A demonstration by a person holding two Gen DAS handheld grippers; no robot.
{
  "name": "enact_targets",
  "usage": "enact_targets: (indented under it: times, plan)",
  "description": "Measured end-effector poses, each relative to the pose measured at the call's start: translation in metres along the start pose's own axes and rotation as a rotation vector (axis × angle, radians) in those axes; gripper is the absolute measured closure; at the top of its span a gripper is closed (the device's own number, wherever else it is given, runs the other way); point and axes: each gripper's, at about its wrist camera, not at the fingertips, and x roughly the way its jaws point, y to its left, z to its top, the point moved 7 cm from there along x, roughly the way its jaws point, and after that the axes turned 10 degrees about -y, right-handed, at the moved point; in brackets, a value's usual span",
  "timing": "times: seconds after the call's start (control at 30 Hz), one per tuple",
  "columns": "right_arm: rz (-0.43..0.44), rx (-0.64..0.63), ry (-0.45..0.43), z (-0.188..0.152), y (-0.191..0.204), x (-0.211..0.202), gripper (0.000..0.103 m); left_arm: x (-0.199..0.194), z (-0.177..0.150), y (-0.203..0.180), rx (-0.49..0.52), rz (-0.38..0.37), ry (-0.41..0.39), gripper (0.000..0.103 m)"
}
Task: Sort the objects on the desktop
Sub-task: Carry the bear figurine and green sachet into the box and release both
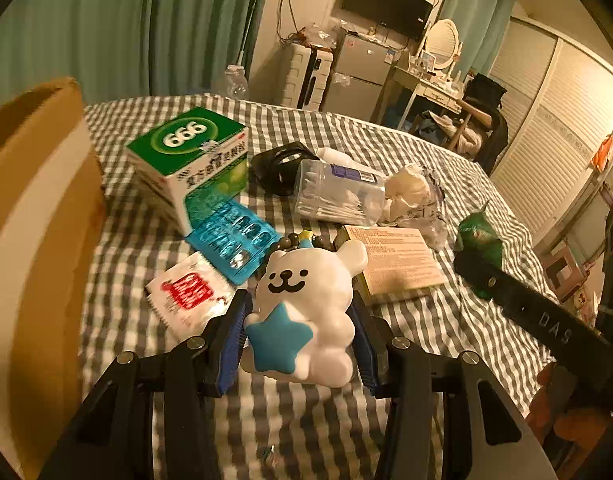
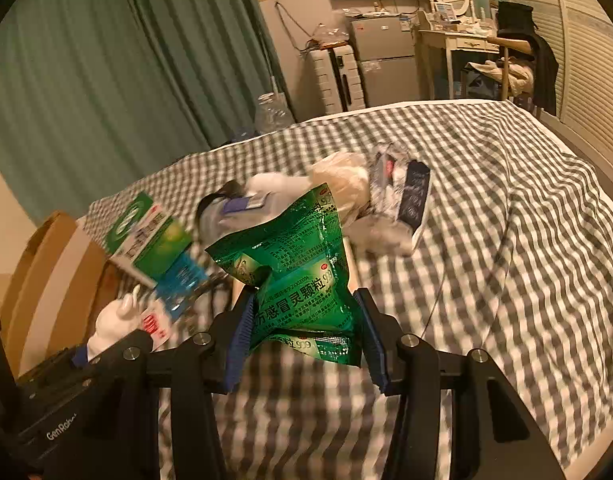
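My left gripper (image 1: pixel 300 320) is shut on a white bear figurine with a blue star (image 1: pixel 306 308), held just above the checkered cloth. The figurine also shows at the left of the right wrist view (image 2: pixel 114 320). My right gripper (image 2: pixel 306 328) is shut on green medicine sachets (image 2: pixel 298 276) and holds them above the cloth. The sachets show at the right of the left wrist view (image 1: pixel 480 240). A cardboard box (image 1: pixel 34 240) stands at the far left.
On the cloth lie a green 999 medicine box (image 1: pixel 190 156), a blue pill blister (image 1: pixel 234 240), a red-and-white sachet (image 1: pixel 190 292), a clear cotton-swab jar (image 1: pixel 338 192), a tan flat box (image 1: pixel 398 260), a black object (image 1: pixel 278 164) and crumpled plastic bags (image 2: pixel 386 200).
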Motion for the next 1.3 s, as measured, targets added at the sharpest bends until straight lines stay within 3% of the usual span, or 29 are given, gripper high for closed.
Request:
enact_targets:
  times: [0.3,0.77,1.1,1.3]
  plan:
    - [0.038,-0.065,-0.013,-0.012,0.037,-0.047,0.055,-0.054,0.008,0.009,-0.024,0.012,-0.061,0.054]
    - [0.101,-0.166,-0.042,-0.008,0.105,-0.094,0.055,-0.134,0.054,0.034,-0.049,0.008,-0.206,0.054]
    - [0.208,-0.214,-0.054,0.002,0.179,-0.103,0.055,-0.171,0.090,0.095,-0.070,0.075,-0.270,0.054]
    - [0.299,-0.247,-0.038,-0.001,0.237,-0.095,0.055,-0.180,0.094,0.146,-0.083,0.141,-0.275,0.054]
